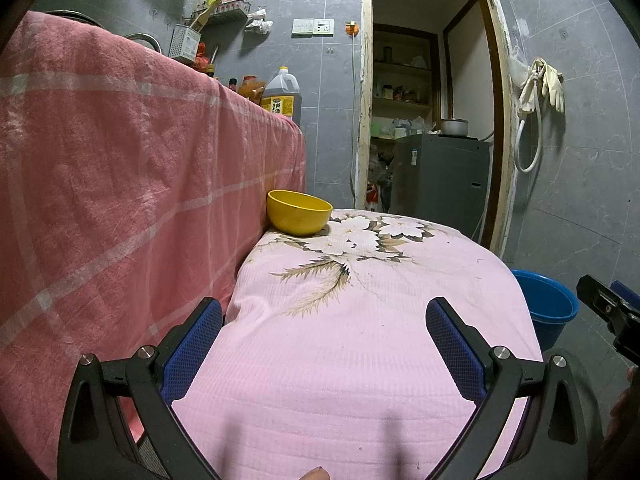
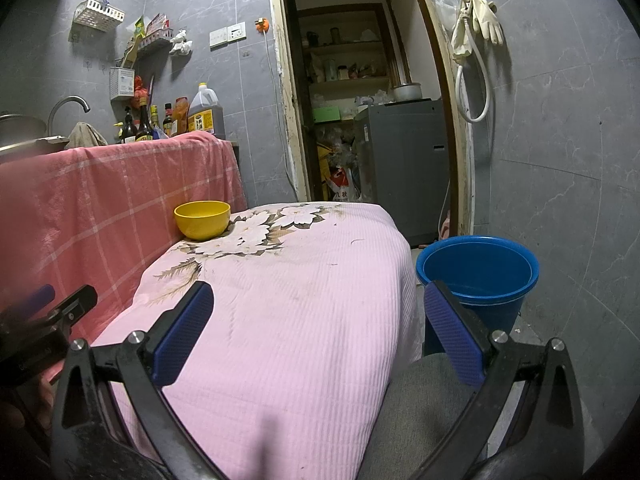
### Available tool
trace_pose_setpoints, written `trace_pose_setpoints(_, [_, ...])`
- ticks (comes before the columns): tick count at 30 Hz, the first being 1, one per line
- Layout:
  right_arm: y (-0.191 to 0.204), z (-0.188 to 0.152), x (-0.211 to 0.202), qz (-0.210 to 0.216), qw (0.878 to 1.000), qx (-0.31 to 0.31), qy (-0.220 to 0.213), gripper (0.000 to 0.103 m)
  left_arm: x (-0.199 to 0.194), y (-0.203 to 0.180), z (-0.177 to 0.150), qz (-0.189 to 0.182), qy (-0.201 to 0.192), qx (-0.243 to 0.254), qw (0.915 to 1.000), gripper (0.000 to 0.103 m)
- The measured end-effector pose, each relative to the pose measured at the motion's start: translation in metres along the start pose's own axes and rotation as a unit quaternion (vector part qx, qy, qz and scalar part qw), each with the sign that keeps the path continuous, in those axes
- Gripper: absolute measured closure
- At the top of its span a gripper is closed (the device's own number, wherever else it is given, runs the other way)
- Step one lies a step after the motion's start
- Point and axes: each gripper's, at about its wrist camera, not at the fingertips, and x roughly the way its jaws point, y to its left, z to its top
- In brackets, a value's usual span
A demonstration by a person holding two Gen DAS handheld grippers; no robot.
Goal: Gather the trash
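A yellow bowl (image 1: 299,213) stands at the far left corner of a low table under a pink flowered cloth (image 1: 360,320); the bowl also shows in the right wrist view (image 2: 202,219). A blue bucket (image 2: 478,276) stands on the floor right of the table, also visible in the left wrist view (image 1: 550,304). My left gripper (image 1: 324,312) is open and empty above the near part of the cloth. My right gripper (image 2: 318,300) is open and empty over the table's near right edge. I see no trash on the cloth apart from a few tiny specks.
A counter draped in a pink checked cloth (image 1: 120,160) runs along the left, with bottles (image 2: 168,120) and a sink tap (image 2: 70,106) on top. A doorway behind shows a grey appliance (image 2: 404,160). Gloves and a hose (image 2: 476,28) hang on the right wall.
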Motion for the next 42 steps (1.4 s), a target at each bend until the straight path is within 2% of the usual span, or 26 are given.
trace_pose_setpoints(35, [0.0012, -0.0004, -0.0006, 0.0, 1.0, 0.002, 0.001, 0.0, -0.0006, -0.0015, -0.0012, -0.006, 0.003, 0.001, 1.0, 0.003])
trace_pose_setpoints(39, [0.0016, -0.0002, 0.0, -0.001, 1.0, 0.002, 0.001, 0.0, -0.0033, -0.0036, -0.0007, 0.012, 0.001, 0.008, 0.9999, 0.003])
trace_pose_setpoints(42, [0.0014, -0.0002, 0.0, -0.001, 1.0, 0.002, 0.001, 0.0, 0.0017, -0.0023, -0.0011, 0.001, 0.014, 0.008, 0.9999, 0.003])
